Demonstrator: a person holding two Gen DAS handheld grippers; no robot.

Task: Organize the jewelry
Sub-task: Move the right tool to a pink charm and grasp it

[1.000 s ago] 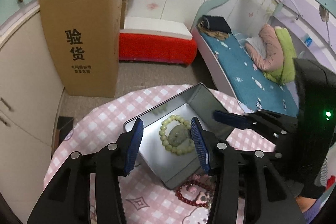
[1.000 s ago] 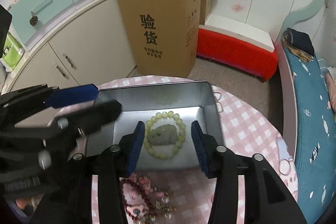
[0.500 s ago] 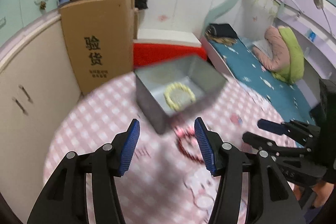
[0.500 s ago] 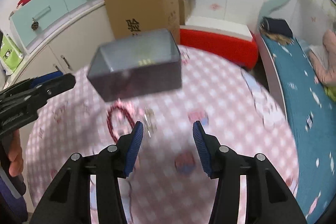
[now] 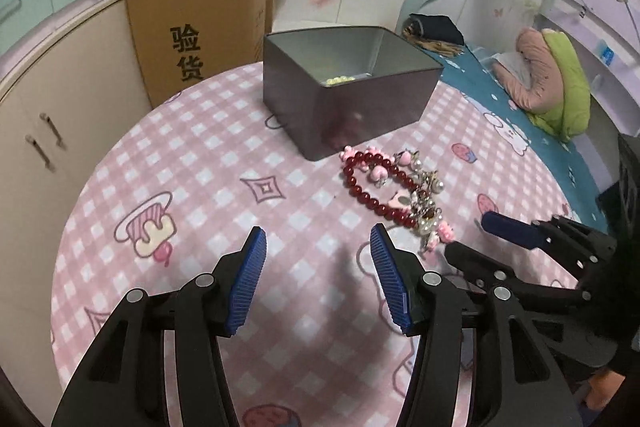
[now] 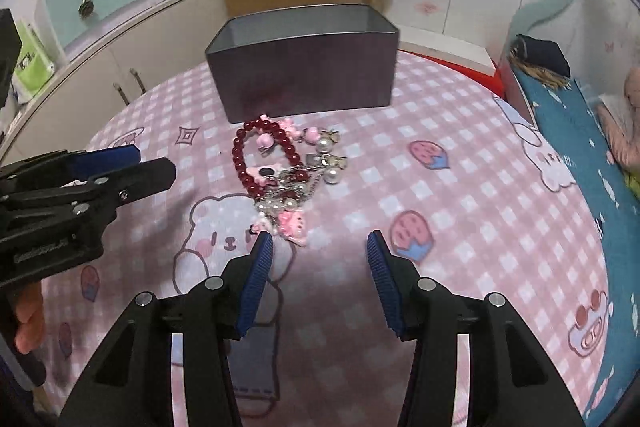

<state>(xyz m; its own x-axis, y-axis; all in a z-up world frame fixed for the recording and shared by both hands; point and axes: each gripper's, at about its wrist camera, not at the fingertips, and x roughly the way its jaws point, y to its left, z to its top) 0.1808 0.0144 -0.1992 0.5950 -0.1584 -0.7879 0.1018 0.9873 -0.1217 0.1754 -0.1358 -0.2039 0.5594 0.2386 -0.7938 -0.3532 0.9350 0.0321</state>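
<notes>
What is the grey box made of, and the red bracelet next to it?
The grey box looks like thin metal, probably tin: smooth walls with a dull sheen, and a faint red reflection of the beads on its side. The red bracelet looks like glossy glass or plastic beads; each round bead carries a small bright highlight. Which of the two cannot be told.

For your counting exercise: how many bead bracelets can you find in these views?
2: a dark red bead bracelet lies on the tablecloth before the metal tin, tangled with charms; a pale green bead bracelet is inside the tin, mostly hidden. More may be hidden.
</notes>
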